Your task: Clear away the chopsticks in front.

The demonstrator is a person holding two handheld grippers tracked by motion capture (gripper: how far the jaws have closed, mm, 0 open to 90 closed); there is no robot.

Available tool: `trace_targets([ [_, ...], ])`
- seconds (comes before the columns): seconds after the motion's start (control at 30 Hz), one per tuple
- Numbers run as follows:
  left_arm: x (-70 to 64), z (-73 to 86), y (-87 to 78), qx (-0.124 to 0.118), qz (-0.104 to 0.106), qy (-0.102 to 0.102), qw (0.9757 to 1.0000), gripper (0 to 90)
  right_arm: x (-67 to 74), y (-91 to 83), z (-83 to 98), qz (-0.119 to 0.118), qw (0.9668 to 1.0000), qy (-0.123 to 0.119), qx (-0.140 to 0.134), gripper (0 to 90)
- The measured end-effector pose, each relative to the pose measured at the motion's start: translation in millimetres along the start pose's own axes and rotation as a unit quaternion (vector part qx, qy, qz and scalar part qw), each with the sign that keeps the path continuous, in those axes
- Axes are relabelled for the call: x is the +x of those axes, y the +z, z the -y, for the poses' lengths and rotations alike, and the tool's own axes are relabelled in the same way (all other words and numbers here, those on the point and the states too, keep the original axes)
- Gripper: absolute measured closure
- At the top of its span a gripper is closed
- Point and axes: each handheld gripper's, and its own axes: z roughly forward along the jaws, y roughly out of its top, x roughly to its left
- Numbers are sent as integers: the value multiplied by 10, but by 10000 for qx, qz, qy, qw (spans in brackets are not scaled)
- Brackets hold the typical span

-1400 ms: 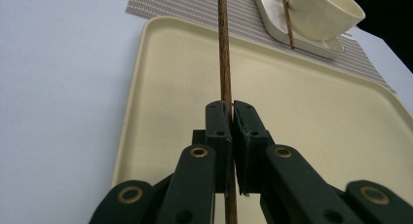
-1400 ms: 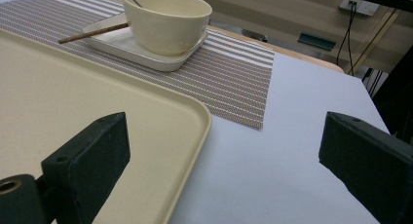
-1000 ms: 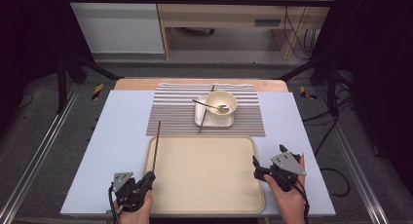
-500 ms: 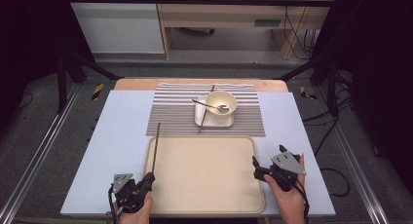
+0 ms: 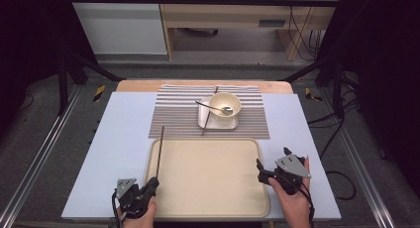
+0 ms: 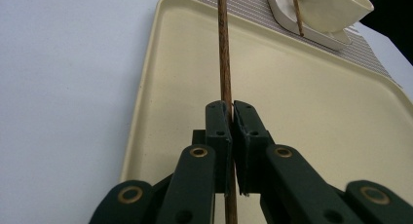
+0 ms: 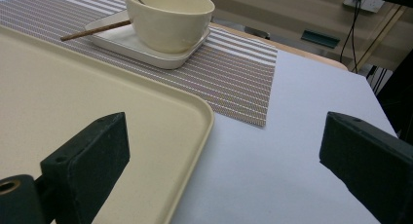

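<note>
Down at the lower left of the high view, the left hand-held gripper [image 5: 153, 181] is seen pinching a brown chopstick [image 5: 160, 151] by its near end; in the left gripper view the jaws are pressed together on the stick [image 6: 224, 53], which runs straight up the frame. In the high view the chopstick is seen stretched from the gripper up along the left rim of the beige tray [image 5: 208, 208], its far tip ending at the striped placemat [image 5: 173, 114]. At the lower right of the high view, the right hand-held gripper [image 5: 259, 169] is held over the tray's right edge, and in the right gripper view its jaws are spread wide with nothing between them, the tray corner [image 7: 195, 112] and the pale blue tabletop [image 7: 272, 151] being seen beyond. In the upper middle of the high view, a cream bowl [image 5: 224, 105] with a spoon [image 5: 216, 109] is set on a white square plate [image 5: 233, 124], and a second chopstick [image 5: 208, 120] is laid across that plate.
</note>
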Motion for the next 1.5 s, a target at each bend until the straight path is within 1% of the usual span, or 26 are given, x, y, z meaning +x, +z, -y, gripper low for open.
trace_targets([
  [0.13,7,-3,-13,-28,35,-51,10000,857,0,1,0,-5,10000,2,5,45],
  [0.33,24,3,-22,-34,26,-73,10000,857,11,8,-1,-8,10000,-26,20,45],
  [0.5,41,30,-6,11,39,-135,9999,857,20,15,0,-43,10000,-45,34,45],
  [0.63,36,48,7,40,38,-127,9999,857,29,16,0,-54,10000,-56,48,45],
  [0.77,51,52,4,42,5,-116,9999,857,27,16,0,-53,10000,-59,49,45],
  [0.93,74,70,8,56,-18,-166,9998,857,34,23,2,-78,9999,-72,78,47],
  [1.2,89,109,6,108,-60,-152,9998,857,30,22,3,-90,9999,-87,66,46],
  [1.4,95,142,-14,158,-136,-81,9998,857,37,21,-1,-104,9999,-74,69,46],
  [1.5,105,158,-27,163,-157,-96,9997,857,36,23,0,-111,9999,-74,75,47],
])
